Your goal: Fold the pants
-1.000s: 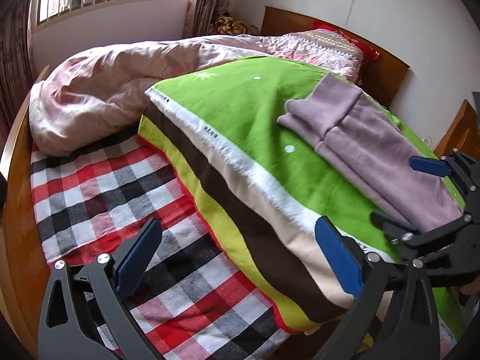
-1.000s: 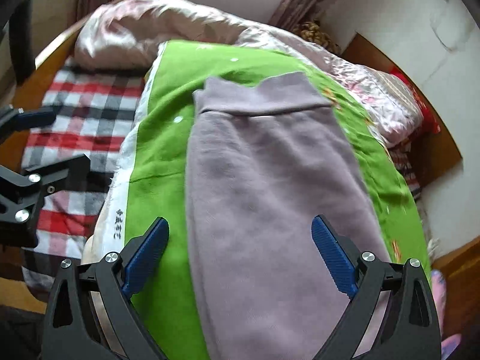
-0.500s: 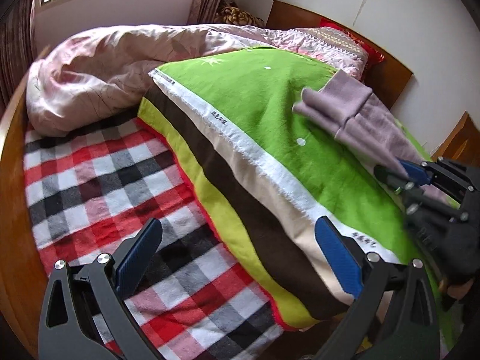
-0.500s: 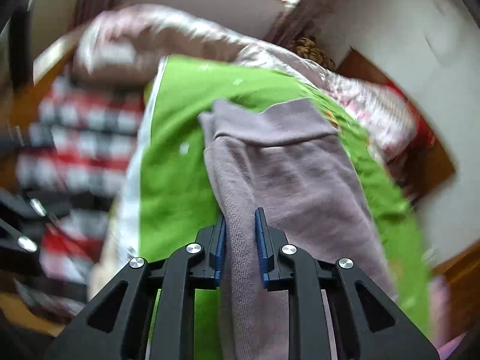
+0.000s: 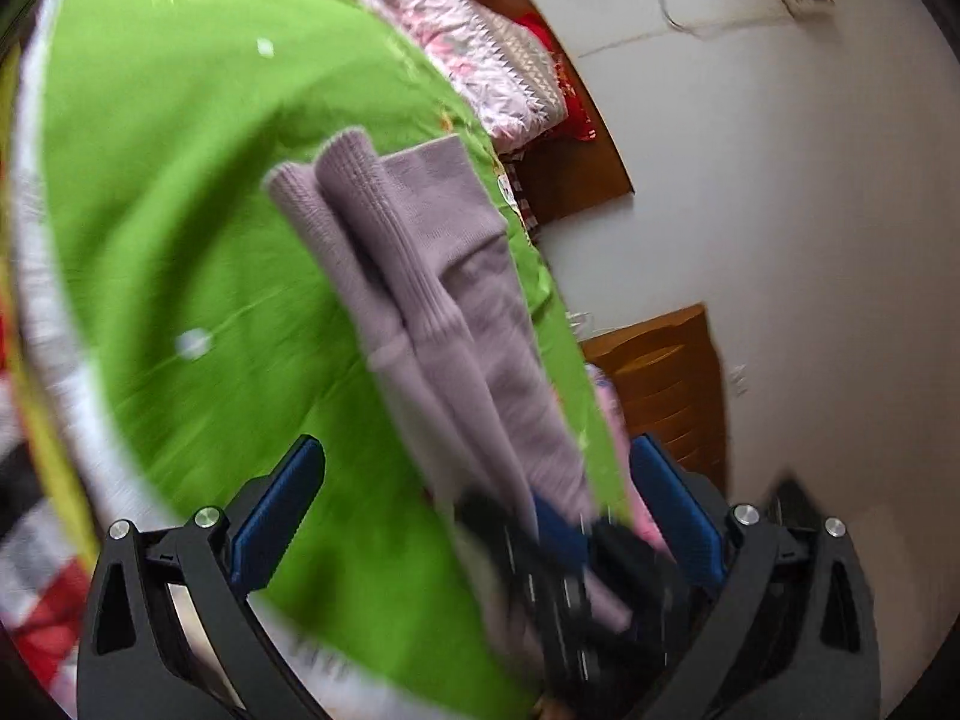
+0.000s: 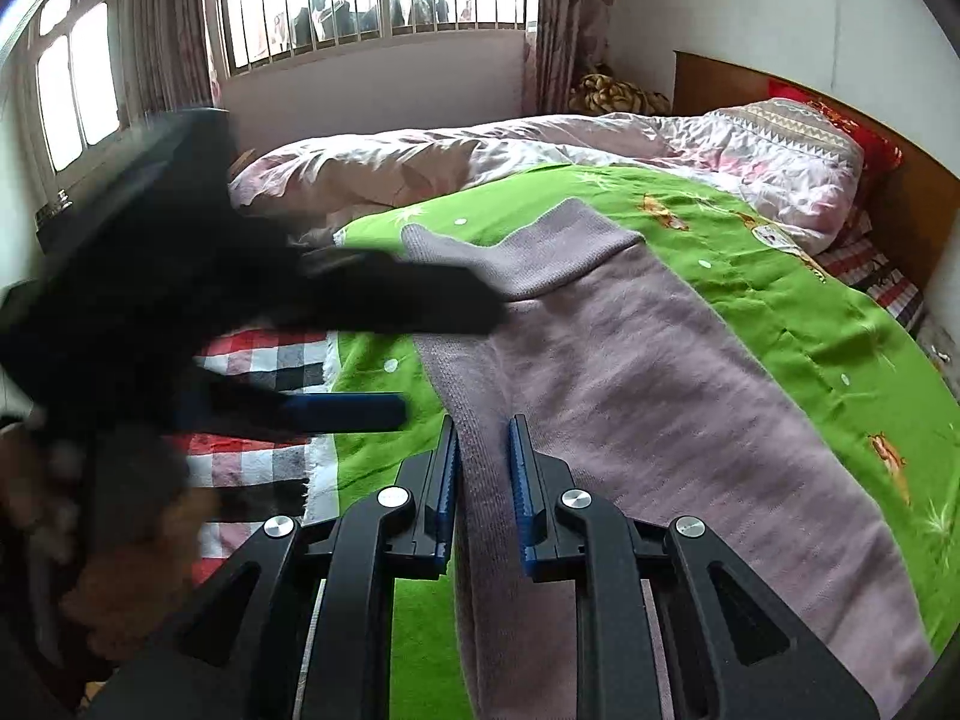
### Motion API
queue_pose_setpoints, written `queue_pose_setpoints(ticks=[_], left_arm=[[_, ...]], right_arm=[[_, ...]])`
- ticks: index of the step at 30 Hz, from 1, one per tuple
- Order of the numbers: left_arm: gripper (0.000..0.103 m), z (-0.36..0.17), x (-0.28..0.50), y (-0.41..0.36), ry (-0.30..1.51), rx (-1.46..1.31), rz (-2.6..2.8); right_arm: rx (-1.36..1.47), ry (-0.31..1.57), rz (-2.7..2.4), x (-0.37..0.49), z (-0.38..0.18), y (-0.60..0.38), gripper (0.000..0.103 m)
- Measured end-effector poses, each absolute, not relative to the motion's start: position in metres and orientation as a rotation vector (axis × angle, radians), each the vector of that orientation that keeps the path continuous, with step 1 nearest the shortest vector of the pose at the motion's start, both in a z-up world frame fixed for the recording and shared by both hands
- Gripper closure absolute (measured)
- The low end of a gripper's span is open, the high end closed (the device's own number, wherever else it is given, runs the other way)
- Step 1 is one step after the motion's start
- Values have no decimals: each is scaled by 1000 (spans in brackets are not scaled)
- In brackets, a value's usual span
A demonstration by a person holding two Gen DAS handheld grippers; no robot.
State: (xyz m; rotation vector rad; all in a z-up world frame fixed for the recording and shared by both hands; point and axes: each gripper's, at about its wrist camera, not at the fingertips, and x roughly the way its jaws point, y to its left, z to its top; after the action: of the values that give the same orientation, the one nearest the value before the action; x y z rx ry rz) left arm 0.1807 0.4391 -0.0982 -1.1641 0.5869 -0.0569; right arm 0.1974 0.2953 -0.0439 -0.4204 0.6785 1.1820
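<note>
Lilac knit pants (image 6: 660, 390) lie lengthwise on a green blanket (image 6: 780, 276), ribbed waistband at the far end. My right gripper (image 6: 483, 468) is shut on the pants' left edge near me, with a fold of cloth pinched between its blue pads. In the left wrist view the pants (image 5: 432, 276) run from the middle down between the fingers of my left gripper (image 5: 474, 510), which is open and holds nothing. The right gripper (image 5: 558, 546) shows there as a blur on the pants' near end. From the right wrist view the left gripper (image 6: 450, 360) is a dark blur, open beside the pants' left edge.
A rumpled pink quilt (image 6: 480, 150) lies beyond the blanket, and a red checked sheet (image 6: 270, 360) to its left. A wooden headboard (image 6: 780, 90) and white wall close the right side. A wooden nightstand (image 5: 666, 384) stands beside the bed. A barred window (image 6: 372, 0) is at the back.
My right gripper shut on the pants' left edge and lifted it a little. My left gripper swung right from the checked sheet to the pants and rolled, staying open.
</note>
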Motion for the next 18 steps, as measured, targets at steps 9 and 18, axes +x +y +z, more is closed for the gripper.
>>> queue_pose_setpoints(ticks=[9,18], left_arm=[[77,-125,226,456,607,-1195,-52],[77,-132,227,461,599,-1206,-81]], right_arm=[[-389,760,1209,205,-34,273,9],[-366,808,1025,227,-18,168,25]])
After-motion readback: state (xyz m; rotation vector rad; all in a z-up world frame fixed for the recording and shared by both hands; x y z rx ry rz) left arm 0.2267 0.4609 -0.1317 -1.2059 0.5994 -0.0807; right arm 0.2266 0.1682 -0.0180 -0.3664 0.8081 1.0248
